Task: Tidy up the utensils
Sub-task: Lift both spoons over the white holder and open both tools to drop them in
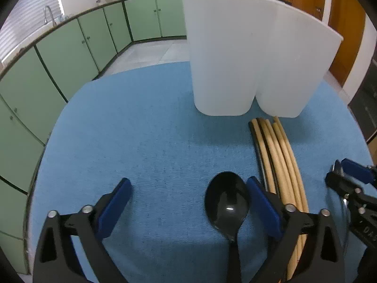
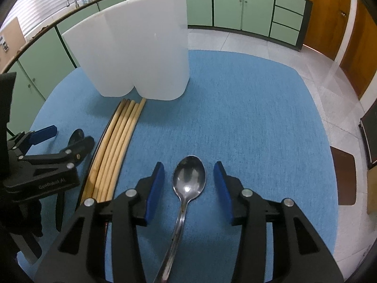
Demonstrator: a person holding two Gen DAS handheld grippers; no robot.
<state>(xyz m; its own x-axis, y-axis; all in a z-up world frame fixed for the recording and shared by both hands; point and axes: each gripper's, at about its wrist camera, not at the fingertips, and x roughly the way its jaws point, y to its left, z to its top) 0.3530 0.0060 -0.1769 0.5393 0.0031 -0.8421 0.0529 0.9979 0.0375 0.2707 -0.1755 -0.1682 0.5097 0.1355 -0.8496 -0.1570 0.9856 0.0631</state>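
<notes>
Blue table (image 2: 247, 108): both spoons' bowls point toward the white holder (image 2: 141, 47).
Your left gripper (image 1: 188, 191) fingers gape beside the black spoon (image 1: 227, 202); right gripper (image 2: 189, 176) straddles the steel spoon (image 2: 188, 179) (pads clear), both pitched down.

Both wrist views look steeply down, sharing chopsticks (image 1: 280, 162).

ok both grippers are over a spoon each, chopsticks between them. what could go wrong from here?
1. The black spoon sits hard against one pad of the open left gripper, not centred; closing could shove it sideways into the chopsticks.
2. The metal spoon lies flat between the open right gripper pads; they might slide off its thin handle.
3. The tall white holder looks light and might tip.
</notes>
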